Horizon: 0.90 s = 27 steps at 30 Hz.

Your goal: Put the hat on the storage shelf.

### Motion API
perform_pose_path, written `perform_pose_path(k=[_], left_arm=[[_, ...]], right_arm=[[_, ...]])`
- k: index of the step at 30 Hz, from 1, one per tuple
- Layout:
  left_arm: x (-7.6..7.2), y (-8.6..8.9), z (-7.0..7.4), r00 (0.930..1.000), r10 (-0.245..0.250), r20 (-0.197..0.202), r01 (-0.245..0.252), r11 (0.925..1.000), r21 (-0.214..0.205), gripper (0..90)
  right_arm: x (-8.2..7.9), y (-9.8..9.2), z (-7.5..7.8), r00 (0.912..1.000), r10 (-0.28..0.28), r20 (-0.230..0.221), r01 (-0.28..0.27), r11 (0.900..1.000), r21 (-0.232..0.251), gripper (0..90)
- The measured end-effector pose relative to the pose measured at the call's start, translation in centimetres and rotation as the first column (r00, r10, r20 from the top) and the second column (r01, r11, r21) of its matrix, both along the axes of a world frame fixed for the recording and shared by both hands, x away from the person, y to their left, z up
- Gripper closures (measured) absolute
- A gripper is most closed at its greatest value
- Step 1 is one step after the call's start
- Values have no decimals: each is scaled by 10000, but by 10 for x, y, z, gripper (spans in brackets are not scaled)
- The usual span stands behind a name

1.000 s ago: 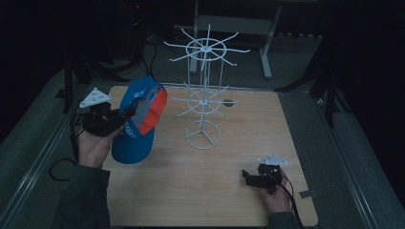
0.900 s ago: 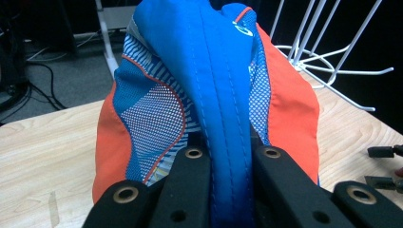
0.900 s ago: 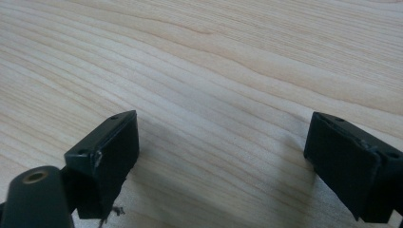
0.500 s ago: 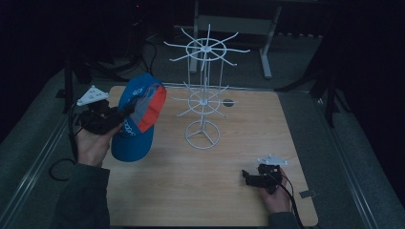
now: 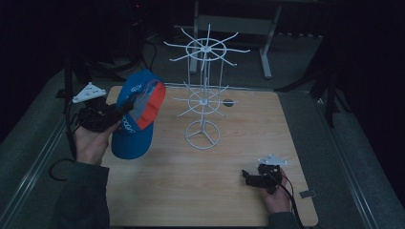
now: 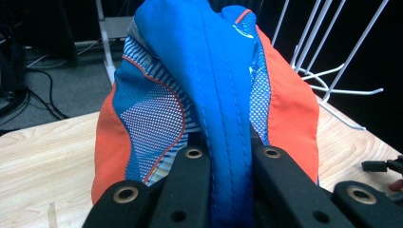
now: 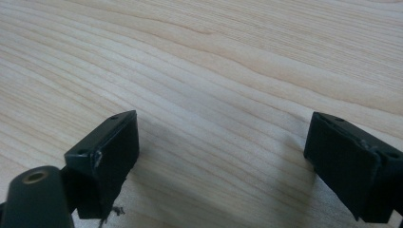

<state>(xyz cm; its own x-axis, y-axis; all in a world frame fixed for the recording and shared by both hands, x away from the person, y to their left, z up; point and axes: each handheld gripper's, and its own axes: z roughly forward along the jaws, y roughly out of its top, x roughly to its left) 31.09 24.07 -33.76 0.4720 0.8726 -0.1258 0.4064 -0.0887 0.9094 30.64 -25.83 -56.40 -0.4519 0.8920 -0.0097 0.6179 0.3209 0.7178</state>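
Observation:
A blue cap [image 5: 143, 102] with orange side panels and a mesh patch is held up above the left part of the wooden table [image 5: 224, 200]. My left gripper [image 5: 123, 112] is shut on it. In the left gripper view the two black jaws pinch a fold of the cap's blue fabric [image 6: 214, 71], with the left gripper [image 6: 233, 153] level above the tabletop. My right gripper [image 5: 245, 175] rests low at the table's front right and points left. Its jaws [image 7: 221, 142] stand wide apart over bare wood, with nothing between them.
A white wire display stand [image 5: 203, 102] with two tiers of radiating hooks rises from a ring base at the table's middle, just right of the cap. A small dark round spot [image 5: 228, 101] lies behind it. Dark floor, cables and a metal frame surround the table.

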Motion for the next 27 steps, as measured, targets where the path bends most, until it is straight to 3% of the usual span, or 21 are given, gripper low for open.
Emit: perform_pose_path(k=[14,27], left_arm=[[2,-1,7,9999,63,134,-63,10000,-54,887],[2,1,11,9995,113,299,-100,9990,-443,887]], right_arm=[[0,0,0,10000,3,3,-3,10000,-2,111],[0,0,0,10000,2,2,-2,10000,0,110]])
